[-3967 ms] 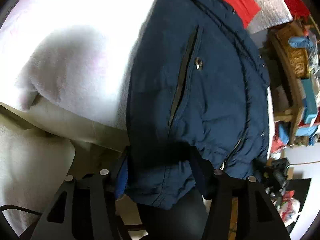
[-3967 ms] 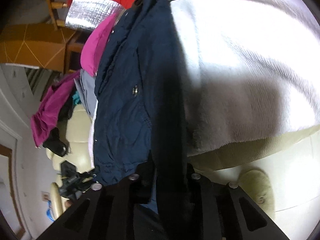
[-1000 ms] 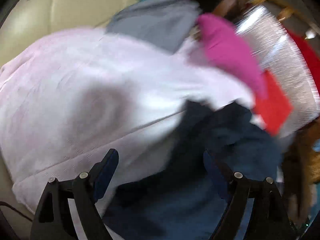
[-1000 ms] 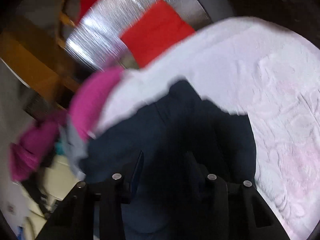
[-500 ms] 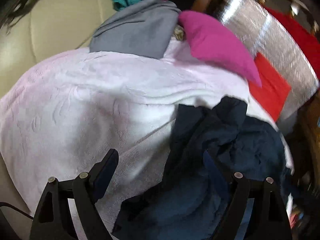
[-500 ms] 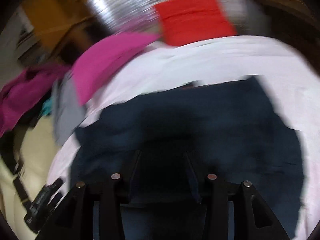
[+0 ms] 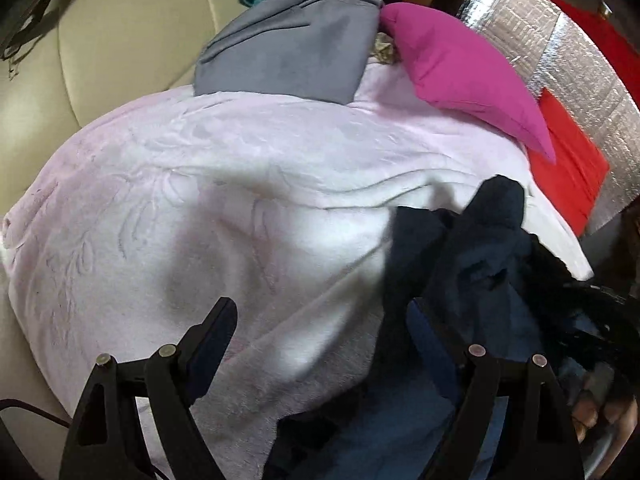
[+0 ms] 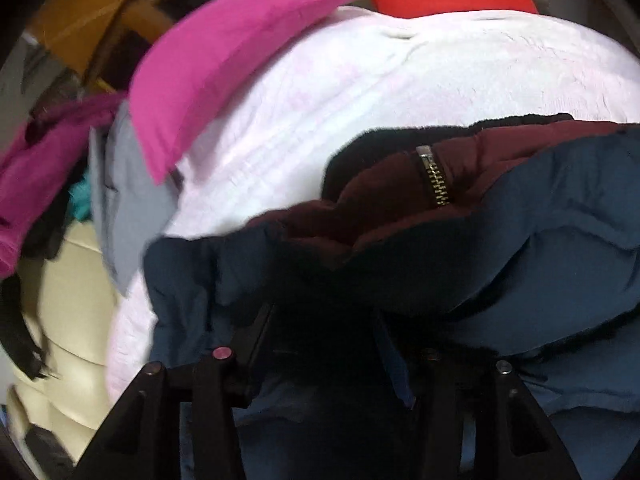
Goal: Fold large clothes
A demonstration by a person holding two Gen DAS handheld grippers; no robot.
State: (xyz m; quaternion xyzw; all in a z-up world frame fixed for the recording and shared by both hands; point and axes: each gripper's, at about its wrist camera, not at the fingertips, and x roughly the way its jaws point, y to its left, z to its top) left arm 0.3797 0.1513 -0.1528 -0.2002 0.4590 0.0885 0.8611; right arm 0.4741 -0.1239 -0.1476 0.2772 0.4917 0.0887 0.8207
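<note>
Black plastic fingers with triangular cut-outs are seen at the bottom of both views. On the left gripper (image 7: 320, 328), dark blue pads line the fingers, and silver screws sit on top. A thin dark cable (image 7: 28, 412) curls at lower left. The right gripper (image 8: 324, 320) is built alike.

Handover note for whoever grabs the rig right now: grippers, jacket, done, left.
Left gripper: open, holding nothing, over the pale pink blanket.
Right gripper: jaws have just been opening; navy fabric lies between them, and whether it is gripped cannot be told.
Navy jacket: bunched on the blanket, maroon lining and zipper showing.
Done: jacket brought onto the blanket.
Left: spread it flat, then fold it.
</note>
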